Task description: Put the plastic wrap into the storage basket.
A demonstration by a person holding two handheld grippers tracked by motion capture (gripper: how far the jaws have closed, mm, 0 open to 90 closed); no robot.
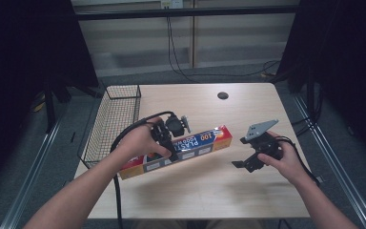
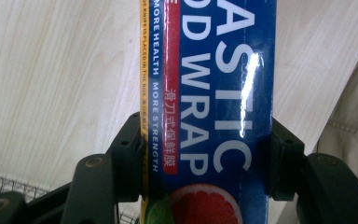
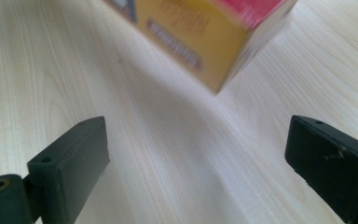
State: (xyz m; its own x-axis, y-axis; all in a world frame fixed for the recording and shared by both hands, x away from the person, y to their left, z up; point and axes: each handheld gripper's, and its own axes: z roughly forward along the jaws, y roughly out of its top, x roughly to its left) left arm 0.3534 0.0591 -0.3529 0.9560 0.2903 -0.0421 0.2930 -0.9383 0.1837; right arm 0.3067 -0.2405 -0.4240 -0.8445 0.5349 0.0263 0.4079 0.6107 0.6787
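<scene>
From the high view, the left claw (image 1: 167, 138) is gripping a long blue cardboard plastic-wrap box (image 1: 198, 144) above the pale wooden bench (image 1: 209, 191), beside a black wire basket (image 1: 112, 119). The right claw (image 1: 244, 160) is hanging released nearby. In the left gripper view, both jaws are clamping the box (image 2: 214, 93). In the right gripper view, the jaws are gaping below the box's end (image 3: 200, 42).

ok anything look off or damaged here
Nothing stands out. The plastic wrap box looks intact, clamped across its width by the left gripper; the right gripper is open beside it. The wire basket sits upright.
</scene>
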